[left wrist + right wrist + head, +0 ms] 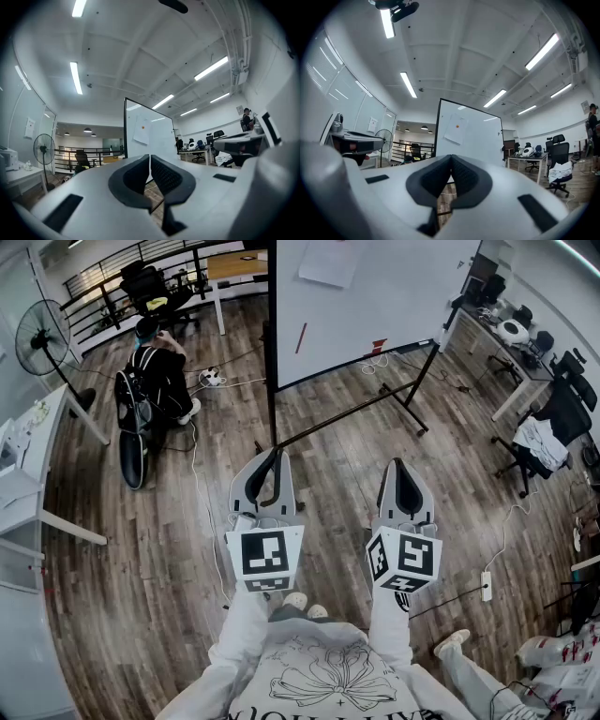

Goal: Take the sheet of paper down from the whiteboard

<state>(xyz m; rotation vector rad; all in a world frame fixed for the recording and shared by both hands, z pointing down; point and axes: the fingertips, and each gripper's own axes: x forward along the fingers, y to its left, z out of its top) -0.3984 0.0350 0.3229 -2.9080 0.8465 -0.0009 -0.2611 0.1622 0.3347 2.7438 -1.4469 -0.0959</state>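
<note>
while i hold both tools level in front of me, the sheet of paper (pixel 335 261) hangs well apart from them, high on the whiteboard (pixel 384 315) ahead, with wooden floor (pixel 337 456) between us. my left gripper (pixel 269 457) has its jaws pressed together on nothing, and my right gripper (pixel 401 465) is the same, tips meeting and empty. looking along each pair of jaws, the sheet sits above the tips and almost dead ahead: a touch left of the left gripper's line, a touch right of the right one's. from my head it lies about midway between the two, so i judge neither hand clearly nearer. its long sides run up and down, slightly tilted, and a small orange dot (pixel 457 125) near its top looks like what pins it, though it's too small to be sure. i'd say the coming move calls for stepping closer, raising one gripper and opening it toward the sheet's lower edge.
</note>
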